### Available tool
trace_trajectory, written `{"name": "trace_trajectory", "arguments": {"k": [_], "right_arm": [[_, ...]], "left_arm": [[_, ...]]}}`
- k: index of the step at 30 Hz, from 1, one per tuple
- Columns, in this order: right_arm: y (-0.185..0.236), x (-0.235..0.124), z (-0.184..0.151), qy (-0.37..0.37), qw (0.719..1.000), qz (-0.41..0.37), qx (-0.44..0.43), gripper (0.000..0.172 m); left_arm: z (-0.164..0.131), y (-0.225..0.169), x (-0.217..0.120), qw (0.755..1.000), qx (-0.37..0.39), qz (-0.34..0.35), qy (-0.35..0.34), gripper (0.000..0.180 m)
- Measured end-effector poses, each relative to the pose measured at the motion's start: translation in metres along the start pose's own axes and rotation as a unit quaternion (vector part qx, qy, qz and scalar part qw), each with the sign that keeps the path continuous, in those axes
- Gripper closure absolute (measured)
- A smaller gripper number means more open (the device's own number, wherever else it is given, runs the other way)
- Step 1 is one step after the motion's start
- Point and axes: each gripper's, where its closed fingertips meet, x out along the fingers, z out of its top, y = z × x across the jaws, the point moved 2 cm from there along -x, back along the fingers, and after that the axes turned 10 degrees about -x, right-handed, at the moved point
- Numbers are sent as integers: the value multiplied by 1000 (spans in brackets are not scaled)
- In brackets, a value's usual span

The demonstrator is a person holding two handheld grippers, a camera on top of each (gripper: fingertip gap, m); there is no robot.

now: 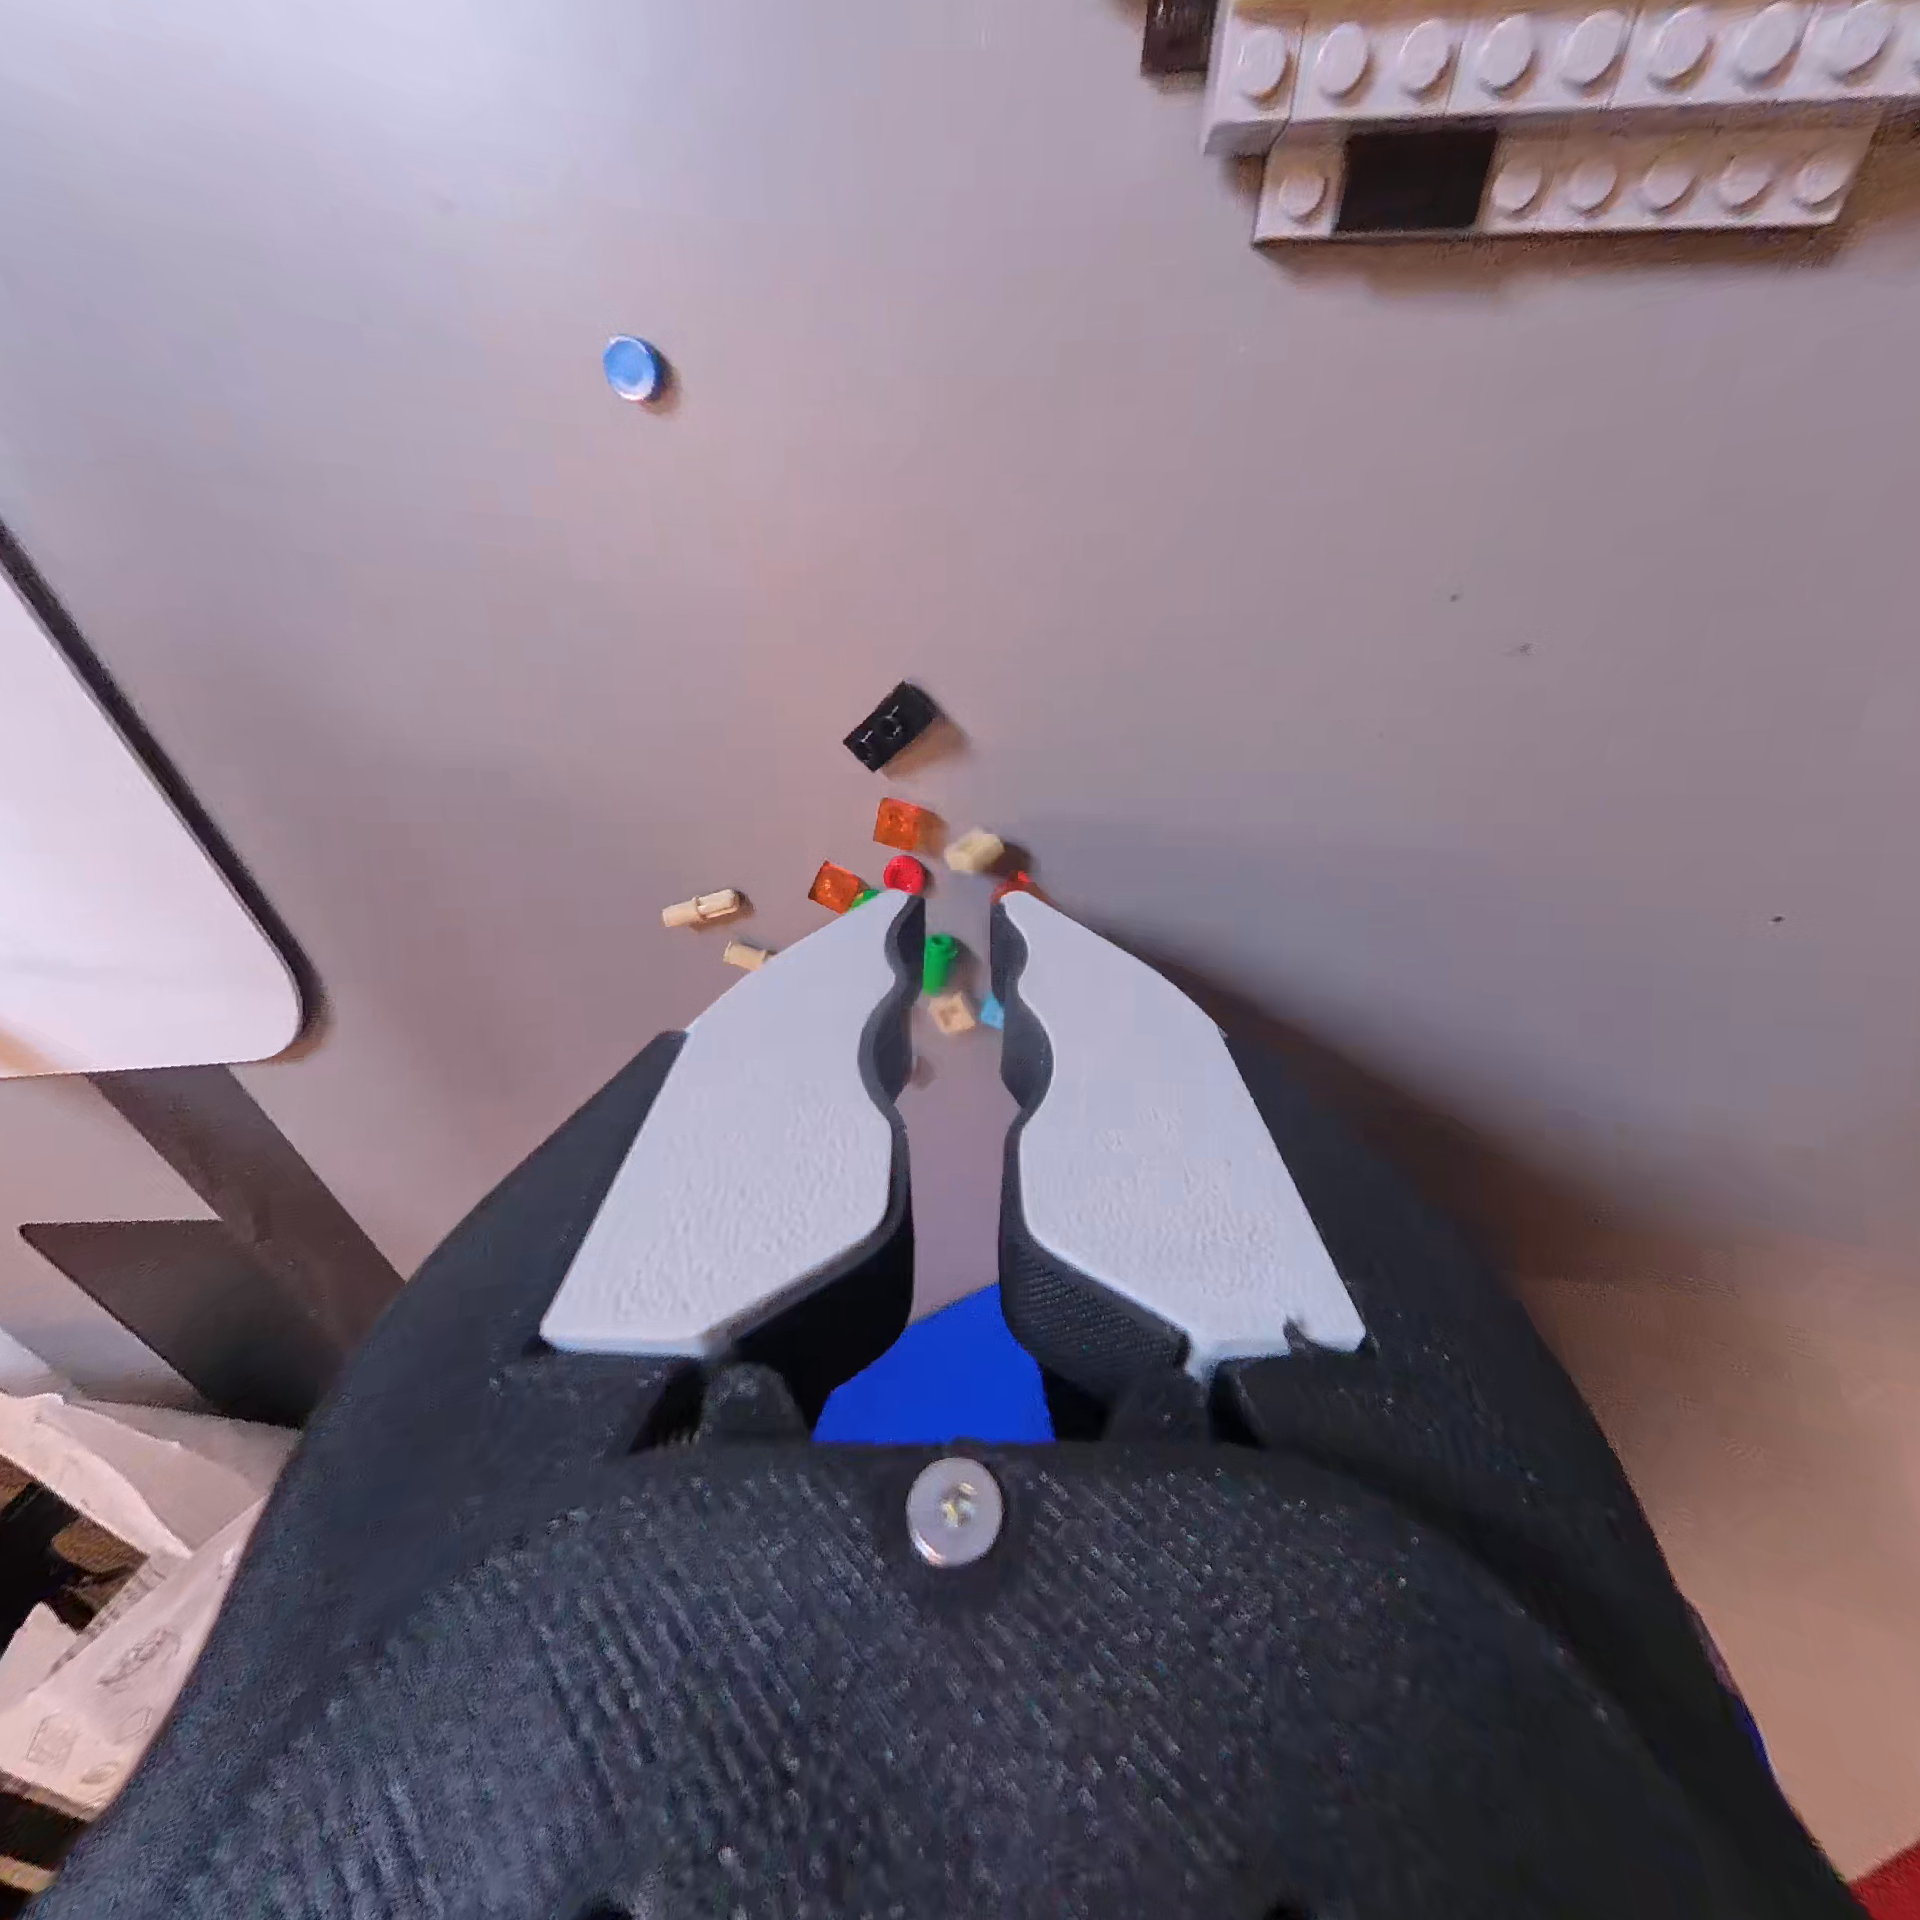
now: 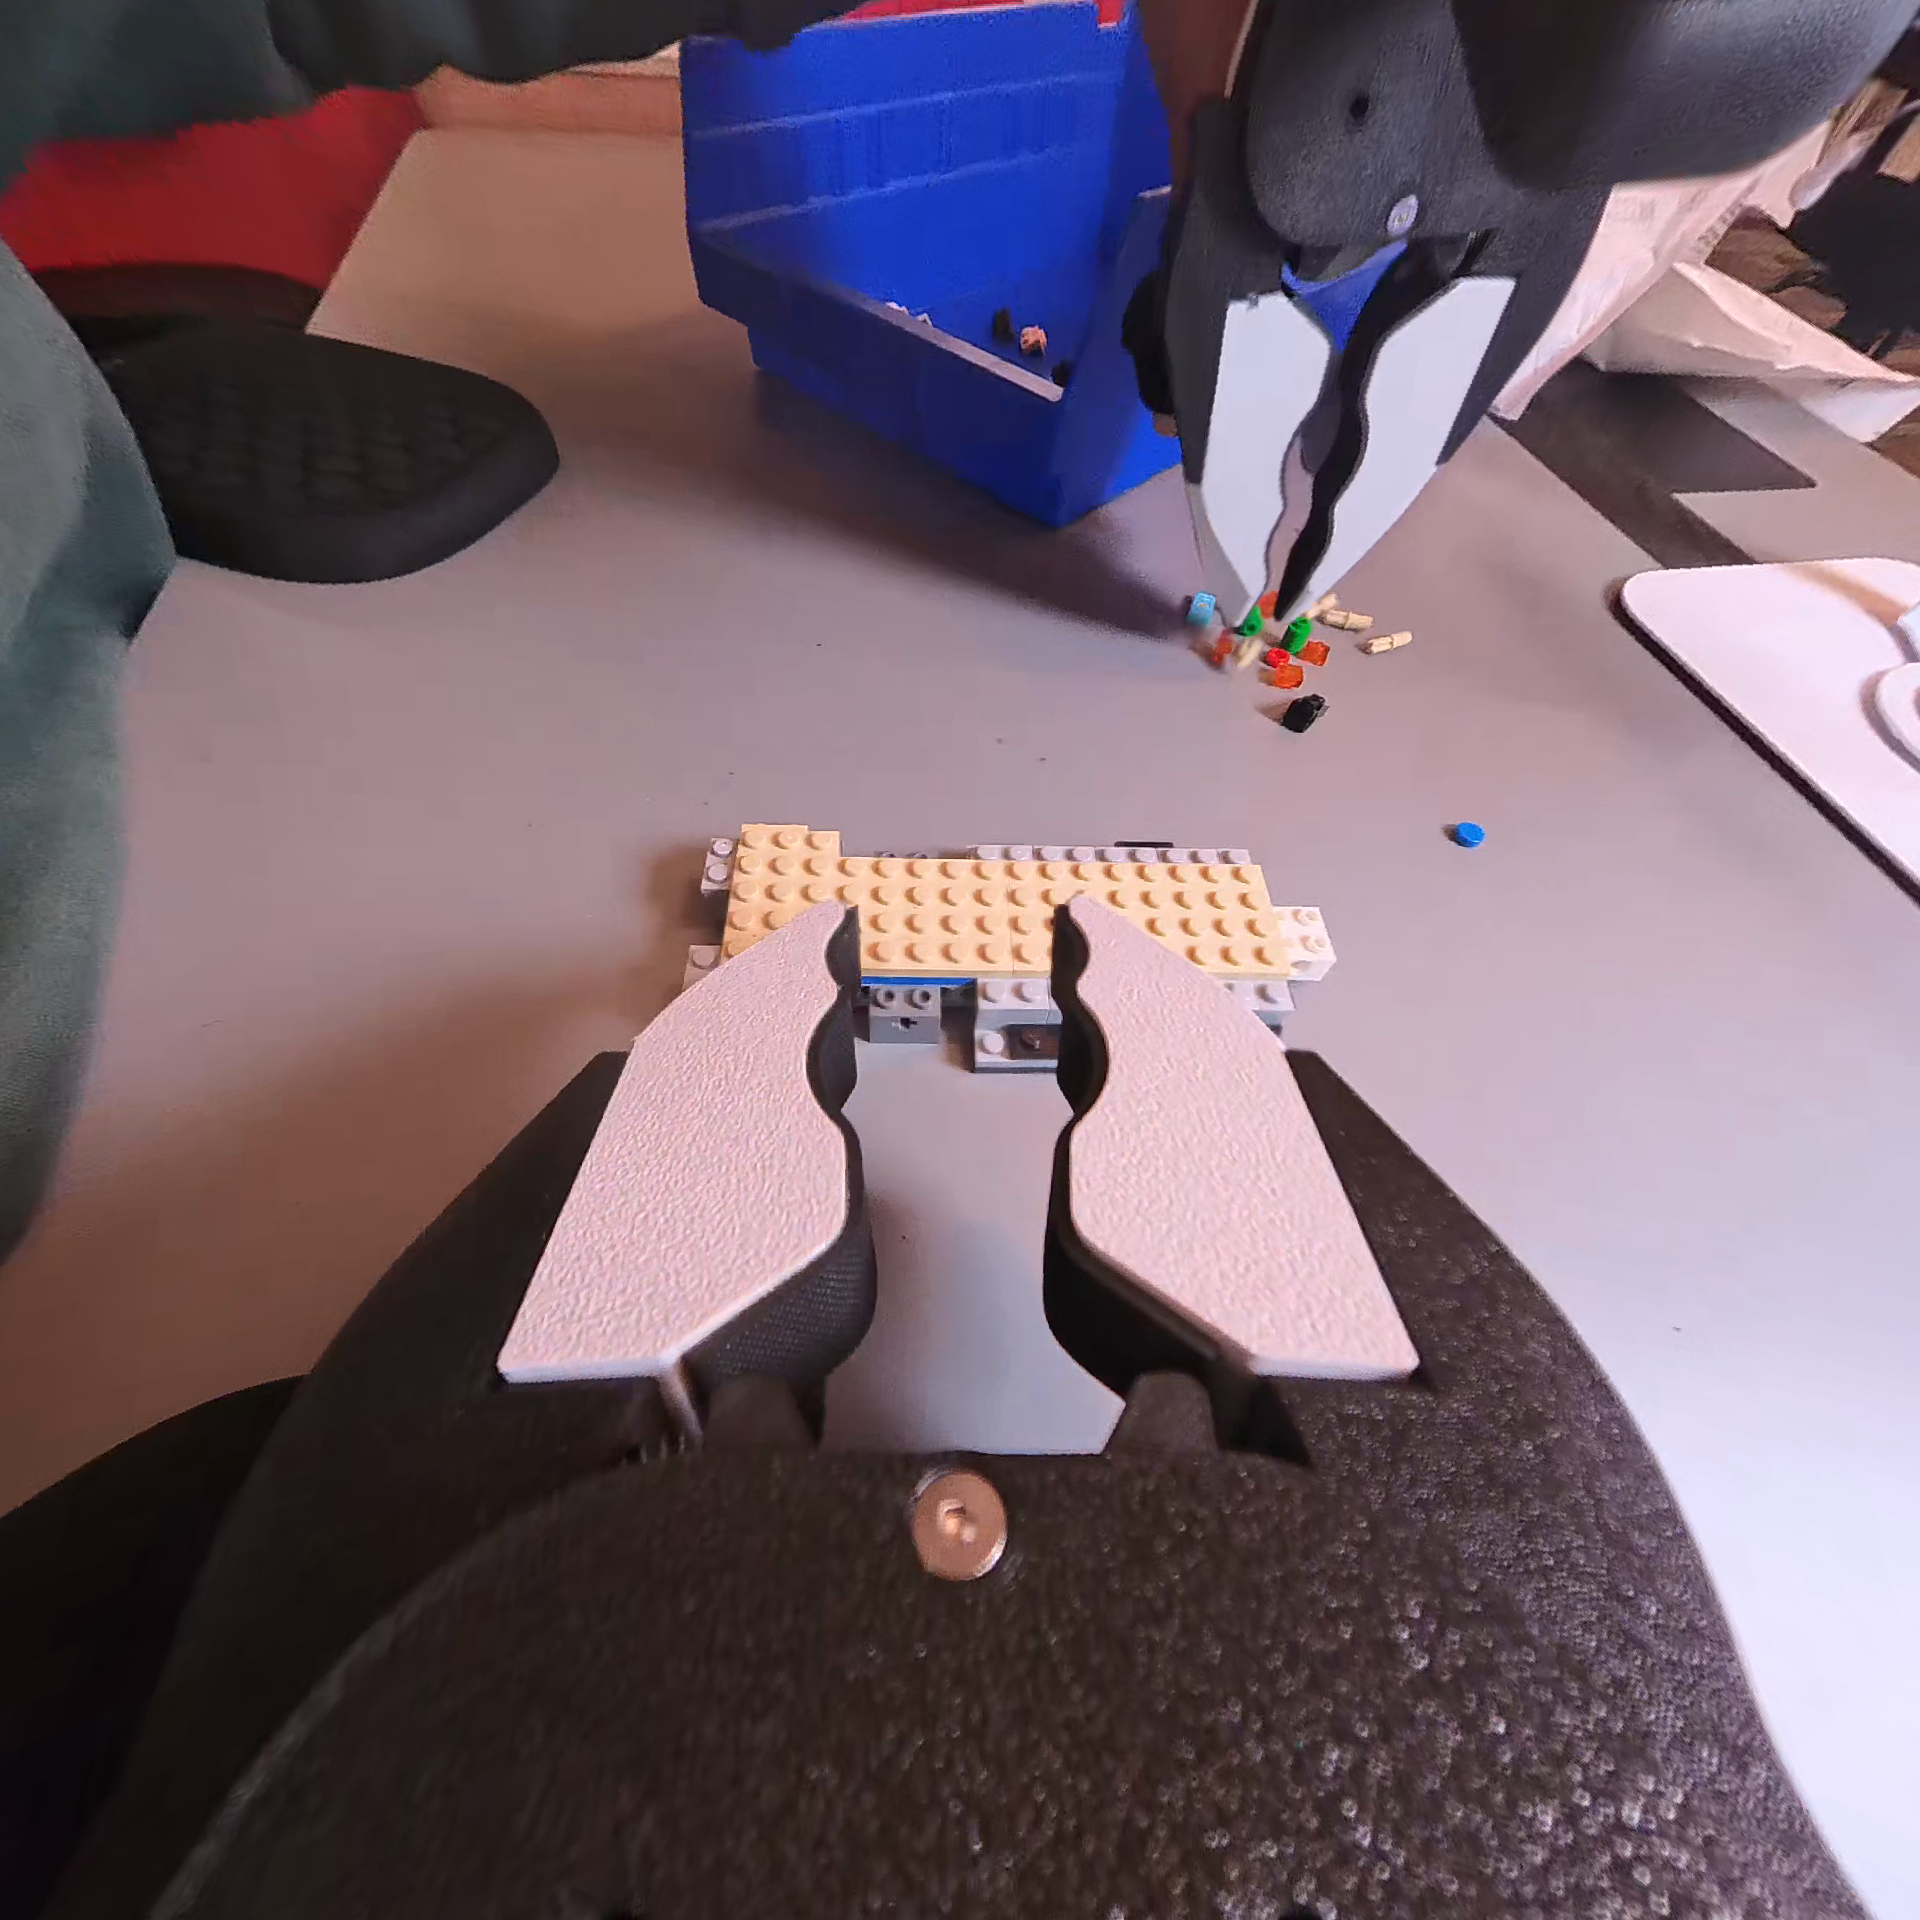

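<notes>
Left tool [image 1: 954, 914] slightly open, empty, over green stud [image 1: 939, 960]; right tool [image 2: 954, 920] wide open, empty, above tan plate [image 2: 997, 914]. Risk: scattering neighbouring pieces.

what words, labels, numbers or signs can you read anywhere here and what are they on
No text is legible in either view.
White printed paper, lower left of the left wrist view: faint grey print, too blurred to read.
White paper bag: faint marks, too blurred to read.
Studs of the tan plate and grey bricks: any embossing is too small to tell.
Blue bin: no label shows.
</notes>
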Motion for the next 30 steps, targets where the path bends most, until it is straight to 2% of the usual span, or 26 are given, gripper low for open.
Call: {"name": "trace_trajectory", "arguments": {"k": [5,8,12,17,20,23,30], "right_arm": [[-2,-4,-2,4,1000,-3,0,138],[0,-5,-1,13,1000,1,-4,138],[14,-3,-6,61,997,43,-1,137],[37,8,-3,96,993,73,-18,131],[44,17,-2,111,990,66,-51,126],[48,25,-3,128,986,57,-89,123],[43,28,-14,160,978,36,-128,130]], "left_arm": [[1,6,-1,1000,4,22,-7,153],[18,-9,-25,997,13,34,-71,151],[47,-73,-49,981,35,-19,-192,158],[60,-138,-34,955,14,-82,-285,165],[64,-146,-22,942,-14,-86,-324,169],[68,-148,-19,923,-66,-143,-351,168],[77,-157,-14,898,-95,-225,-366,163]]}}
